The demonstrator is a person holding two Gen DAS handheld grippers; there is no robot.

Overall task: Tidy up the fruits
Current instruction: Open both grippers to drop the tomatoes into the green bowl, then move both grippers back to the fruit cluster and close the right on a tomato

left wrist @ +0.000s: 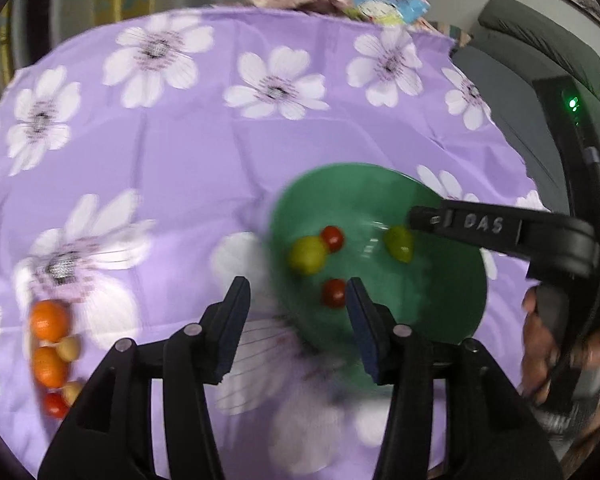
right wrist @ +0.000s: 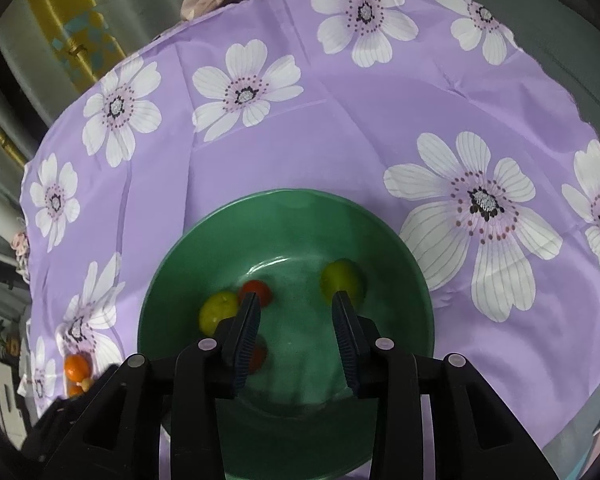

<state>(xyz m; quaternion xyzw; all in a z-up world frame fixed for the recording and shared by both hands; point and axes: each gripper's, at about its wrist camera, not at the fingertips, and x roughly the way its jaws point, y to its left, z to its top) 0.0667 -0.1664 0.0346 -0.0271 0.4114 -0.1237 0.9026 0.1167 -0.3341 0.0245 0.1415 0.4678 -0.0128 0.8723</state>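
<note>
A green bowl [left wrist: 440,300] sits on the purple flowered cloth and holds two yellow-green fruits [left wrist: 308,255] and two small red fruits [left wrist: 333,238]. My left gripper [left wrist: 298,292] is open and empty, hovering at the bowl's left rim. My right gripper [right wrist: 296,300] is open and empty above the bowl [right wrist: 180,292], with a yellow-green fruit [right wrist: 342,278] just beyond its right finger; it shows as a black arm in the left wrist view [left wrist: 414,216]. Two oranges [left wrist: 49,320], small pale fruits [left wrist: 69,348] and a red fruit [left wrist: 55,405] lie on the cloth at the left.
The cloth [right wrist: 380,112] covers a round table. A grey sofa [left wrist: 540,80] stands to the right, and crumpled fabric and a colourful item [left wrist: 388,6] lie beyond the far edge.
</note>
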